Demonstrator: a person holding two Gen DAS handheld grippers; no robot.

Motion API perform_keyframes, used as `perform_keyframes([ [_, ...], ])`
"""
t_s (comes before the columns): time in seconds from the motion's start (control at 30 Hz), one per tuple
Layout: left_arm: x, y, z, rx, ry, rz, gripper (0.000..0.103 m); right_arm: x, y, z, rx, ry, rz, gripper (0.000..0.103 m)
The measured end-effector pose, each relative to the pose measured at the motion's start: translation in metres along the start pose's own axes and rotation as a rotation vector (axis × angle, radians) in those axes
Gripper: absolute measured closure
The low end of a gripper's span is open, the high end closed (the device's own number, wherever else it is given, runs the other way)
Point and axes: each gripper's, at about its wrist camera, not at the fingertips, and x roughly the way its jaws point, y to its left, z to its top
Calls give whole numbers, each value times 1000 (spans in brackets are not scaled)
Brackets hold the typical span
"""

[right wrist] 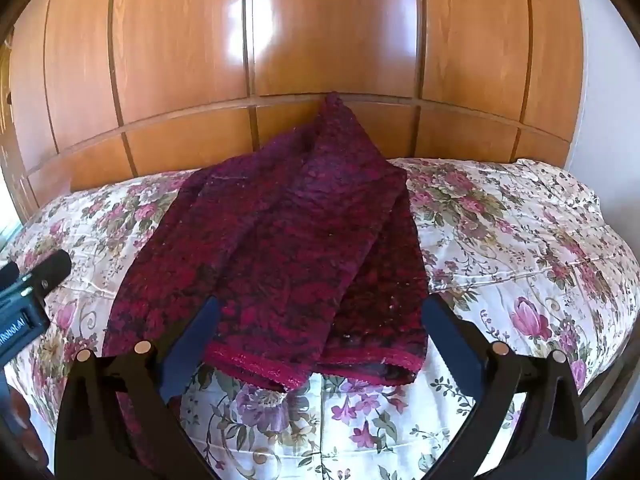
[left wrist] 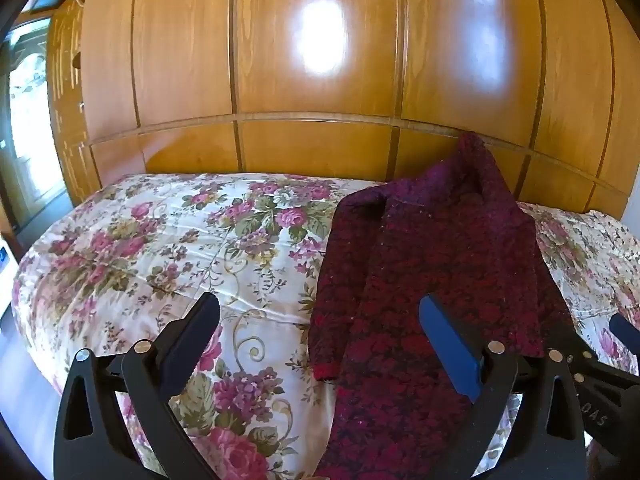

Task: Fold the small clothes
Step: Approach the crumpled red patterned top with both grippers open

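Left gripper [left wrist: 320, 340], right gripper [right wrist: 320, 336]: both tilted downward, jaws spread wide, empty, above red garment [right wrist: 280, 248] at 12 o'clock on floral bed [left wrist: 140, 240].

Both cameras ride on the grippers and look forward and somewhat downward across the bed [left wrist: 168, 240] toward the wooden wardrobe [left wrist: 312, 60] behind it. The left wrist view sits near the bed's front edge, to the left of the dark red garment [left wrist: 432, 264], which fills its right half. The right wrist view faces the garment [right wrist: 288, 248] head-on (its hem close below). Both share garment, floral cover and wardrobe panels [right wrist: 320, 40].
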Motion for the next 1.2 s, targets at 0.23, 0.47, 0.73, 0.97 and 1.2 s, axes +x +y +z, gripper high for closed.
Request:
perform_keyframes([
  [0.23,1,0,-1,6,2,2,4,0,-2,2,-13,4,-8,2],
  [0.47,-1,1,-2,6,-3,5,4,-3,-1,1,-5,1,-5,2],
  [0.73,-2,2,-3,10,-4,6,4,-3,-3,0,7,4,-9,2],
  [0.97,-2,1,-3,11,-6,9,4,-5,-6,2,13,4,-14,2],
  [1.2,-4,0,-4,15,-5,6,4,-6,-7,1,14,5,-18,2],
])
